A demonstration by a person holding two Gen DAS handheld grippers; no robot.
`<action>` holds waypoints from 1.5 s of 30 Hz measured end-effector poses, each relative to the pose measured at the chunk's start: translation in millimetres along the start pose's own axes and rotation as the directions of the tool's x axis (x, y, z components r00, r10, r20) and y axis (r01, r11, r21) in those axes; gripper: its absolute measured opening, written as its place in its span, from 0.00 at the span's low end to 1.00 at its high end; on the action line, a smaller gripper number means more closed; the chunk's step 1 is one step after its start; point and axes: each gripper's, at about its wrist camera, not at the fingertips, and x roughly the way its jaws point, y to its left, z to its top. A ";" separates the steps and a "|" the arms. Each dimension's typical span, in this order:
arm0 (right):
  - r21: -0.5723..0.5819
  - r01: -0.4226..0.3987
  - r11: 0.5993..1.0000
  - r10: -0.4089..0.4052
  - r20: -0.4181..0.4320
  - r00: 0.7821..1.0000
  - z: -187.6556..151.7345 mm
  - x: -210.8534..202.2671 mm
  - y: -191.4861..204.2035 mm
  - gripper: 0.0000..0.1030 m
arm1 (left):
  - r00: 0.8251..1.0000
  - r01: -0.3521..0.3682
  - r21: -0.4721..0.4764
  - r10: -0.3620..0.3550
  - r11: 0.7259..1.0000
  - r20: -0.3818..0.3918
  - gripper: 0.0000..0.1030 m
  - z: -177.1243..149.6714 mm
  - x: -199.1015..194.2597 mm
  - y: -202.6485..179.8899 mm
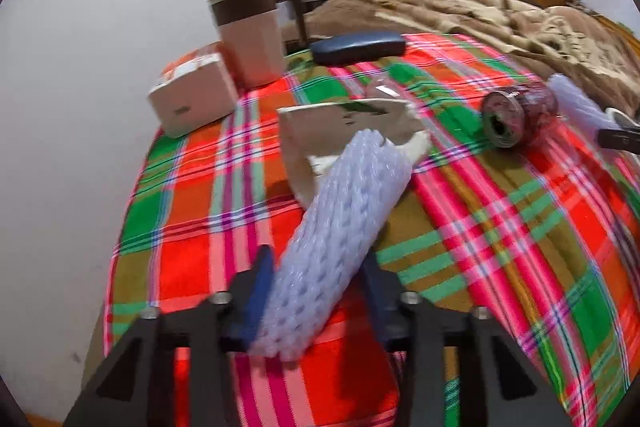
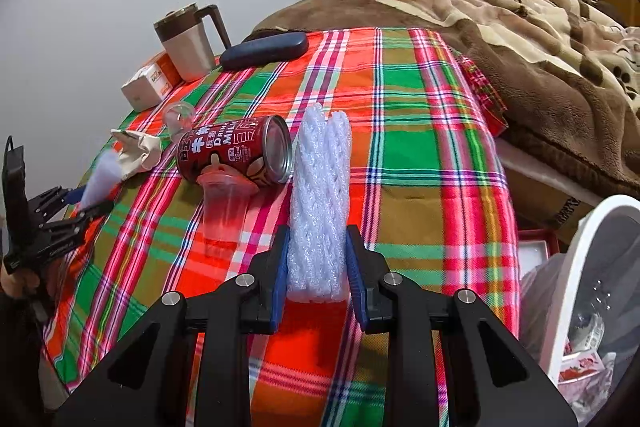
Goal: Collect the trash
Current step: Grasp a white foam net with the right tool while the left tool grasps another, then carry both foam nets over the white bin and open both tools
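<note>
Here, left gripper (image 1: 318,291): closed on a foam net sleeve (image 1: 340,211), held tilted
Right gripper (image 2: 316,263): clamped on a second foam sleeve (image 2: 320,203), upright
Can (image 2: 236,151): lying on the plaid cloth (image 2: 420,155), just beside that sleeve
Bin (image 2: 576,263): right of the table

Right gripper (image 2: 317,259) fingers (image 2: 280,263) pinch white foam netting (image 2: 320,203) over plaid cloth (image 2: 420,147).

White foam net sleeves (image 2: 320,203), red milk can (image 2: 240,151) on its side, crumpled paper (image 2: 138,151)
</note>
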 end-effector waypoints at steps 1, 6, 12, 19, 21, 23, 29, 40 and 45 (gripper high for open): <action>0.002 -0.002 1.000 0.002 0.002 1.000 -0.8 -1.6 -0.1 0.27 | 1.000 -0.008 -0.016 0.008 1.000 0.001 0.32 -0.3 -0.7 0.9; 0.006 -0.009 1.000 0.009 0.021 1.000 -7.5 -15.2 -0.6 0.27 | 1.000 0.015 -0.122 -0.012 0.992 0.022 0.26 -3.2 -19.5 3.7; 0.020 -0.017 1.000 0.016 0.053 0.998 -17.4 -36.1 -3.2 0.27 | 0.997 0.069 -0.187 -0.059 0.980 0.058 0.26 -9.6 -52.4 -23.0; 0.010 -0.021 1.000 0.020 0.091 0.996 -28.5 -61.7 -2.8 0.27 | 0.986 0.154 -0.211 -0.135 0.965 0.101 0.26 -13.7 -84.0 -69.2; 0.012 -0.024 1.000 0.023 0.100 0.995 -32.0 -68.4 -4.3 0.27 | 0.982 0.172 -0.214 -0.150 0.962 0.115 0.26 -13.6 -92.1 -81.7; 0.015 -0.026 1.000 0.024 0.106 0.994 -35.1 -73.8 -6.1 0.27 | 0.979 0.188 -0.222 -0.163 0.957 0.124 0.26 -13.6 -97.9 -90.1; 0.024 -0.027 0.999 0.024 0.117 0.993 -43.5 -85.0 -10.9 0.27 | 0.972 0.218 -0.225 -0.189 0.950 0.143 0.26 -12.7 -111.2 -115.5; 0.048 -0.015 0.999 0.008 0.142 0.990 -53.1 -100.8 -24.4 0.27 | 0.958 0.265 -0.187 -0.237 0.946 0.159 0.26 -7.8 -121.6 -154.7; 0.063 -0.007 0.998 -0.003 0.150 0.989 -54.7 -105.0 -32.9 0.27 | 0.952 0.285 -0.167 -0.260 0.944 0.160 0.26 -2.8 -122.6 -166.7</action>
